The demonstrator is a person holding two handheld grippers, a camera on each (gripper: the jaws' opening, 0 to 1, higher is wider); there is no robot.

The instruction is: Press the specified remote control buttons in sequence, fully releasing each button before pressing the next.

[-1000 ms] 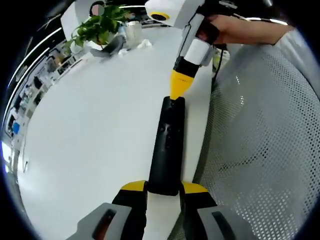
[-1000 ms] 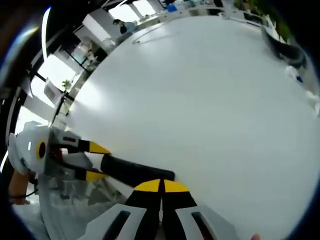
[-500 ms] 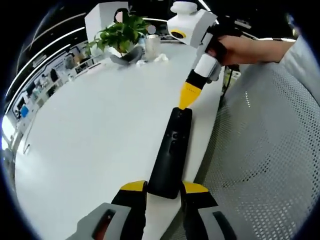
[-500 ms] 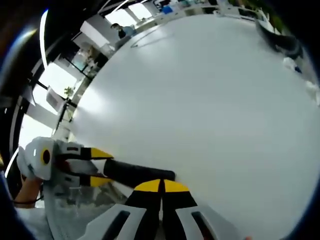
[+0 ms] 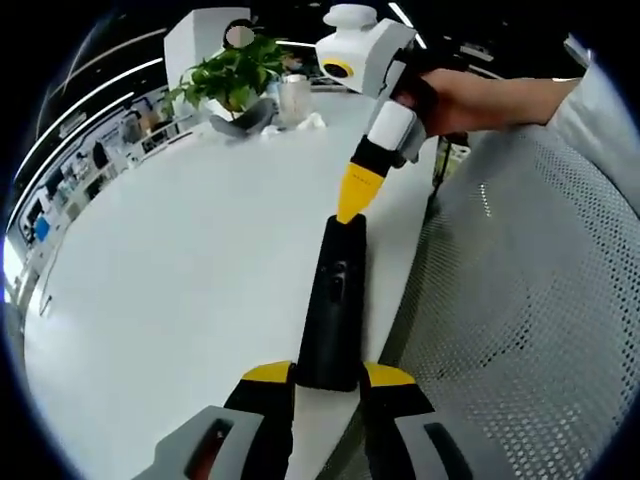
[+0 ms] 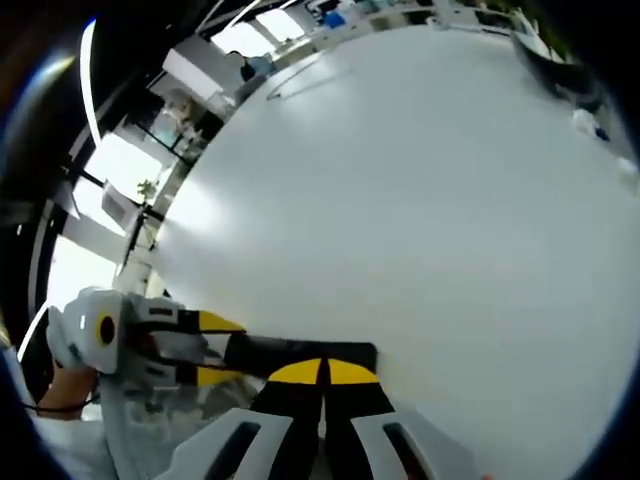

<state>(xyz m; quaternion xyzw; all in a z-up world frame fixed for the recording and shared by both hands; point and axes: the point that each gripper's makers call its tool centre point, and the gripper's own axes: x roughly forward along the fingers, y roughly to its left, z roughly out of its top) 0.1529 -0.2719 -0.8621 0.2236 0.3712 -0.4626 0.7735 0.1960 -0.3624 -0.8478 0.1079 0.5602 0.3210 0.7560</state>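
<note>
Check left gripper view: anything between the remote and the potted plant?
Bare white table between remote and potted plant, in the left gripper view.

Item count: one black remote control (image 5: pixel 333 305), one white table (image 5: pixel 180 260), one potted plant (image 5: pixel 228 75), one clear cup (image 5: pixel 293 98), one crumpled white tissue (image 5: pixel 312 122), one mesh chair (image 5: pixel 510 300). Grippers: two, left gripper (image 5: pixel 328 378) and right gripper (image 6: pixel 322 372).

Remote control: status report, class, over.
Left hand-held gripper shut on long black remote control. Right hand-held gripper shut, tips at its far end. White table around it bare.
</note>
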